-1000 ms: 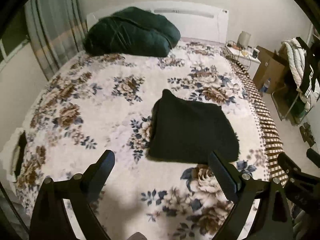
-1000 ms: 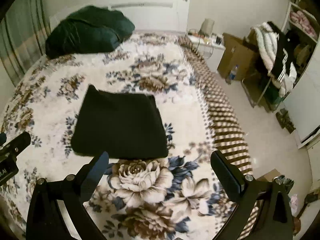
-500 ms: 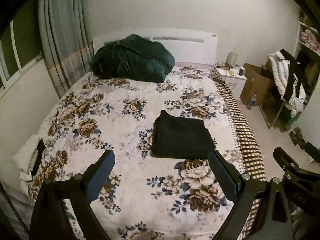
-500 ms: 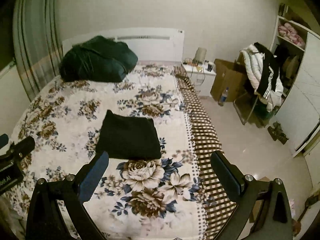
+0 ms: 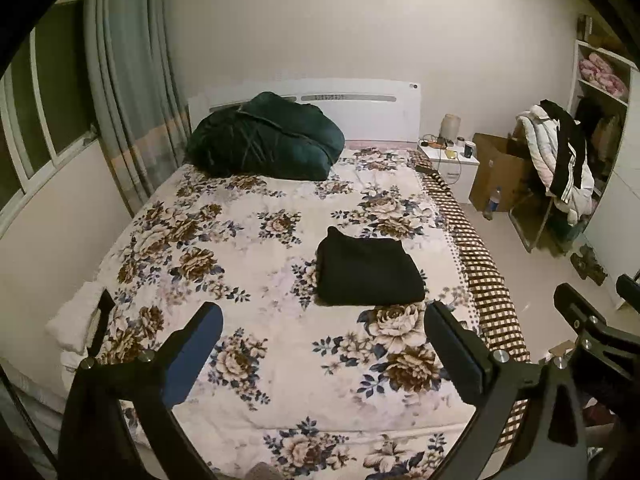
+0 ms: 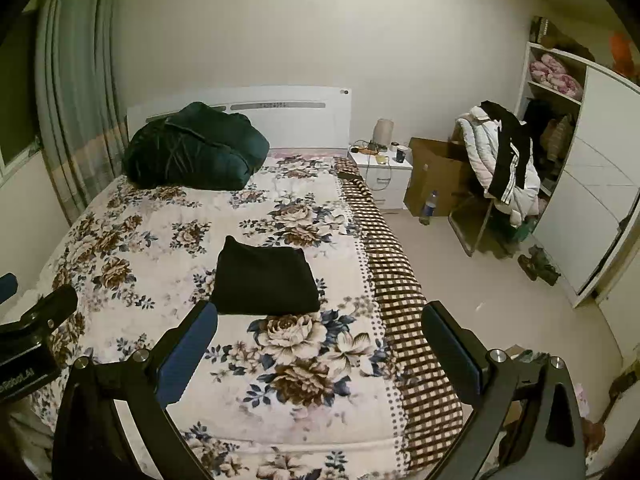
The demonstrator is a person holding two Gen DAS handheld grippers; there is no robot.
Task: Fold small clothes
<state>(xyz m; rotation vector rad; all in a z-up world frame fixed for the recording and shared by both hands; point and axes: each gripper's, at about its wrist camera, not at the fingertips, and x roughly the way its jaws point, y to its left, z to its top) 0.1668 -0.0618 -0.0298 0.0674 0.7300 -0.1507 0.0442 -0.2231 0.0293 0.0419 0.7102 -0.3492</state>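
Observation:
A black garment [image 5: 368,272] [image 6: 266,282] lies folded into a neat rectangle on the floral bedspread [image 5: 248,264] [image 6: 160,236], toward the bed's right side. My left gripper [image 5: 322,322] hangs above the foot of the bed, well back from the garment; its jaws are opening to full width and nothing is between them. My right gripper [image 6: 320,322] is also held high and back, open and empty. The right gripper's frame [image 5: 588,328] shows at the right edge of the left wrist view.
A dark green duvet bundle [image 5: 264,142] sits at the headboard. A checkered blanket [image 6: 396,280] hangs over the bed's right edge. A nightstand [image 6: 384,172], cardboard box [image 6: 436,176], bottle [image 6: 429,204], clothes-laden chair [image 6: 500,160] and wardrobe [image 6: 592,200] stand right. Curtains [image 5: 120,88] hang left.
Both grippers have pulled up and back from the bed, so the folded black garment looks smaller and farther away and more of the room shows. The garment has not moved.

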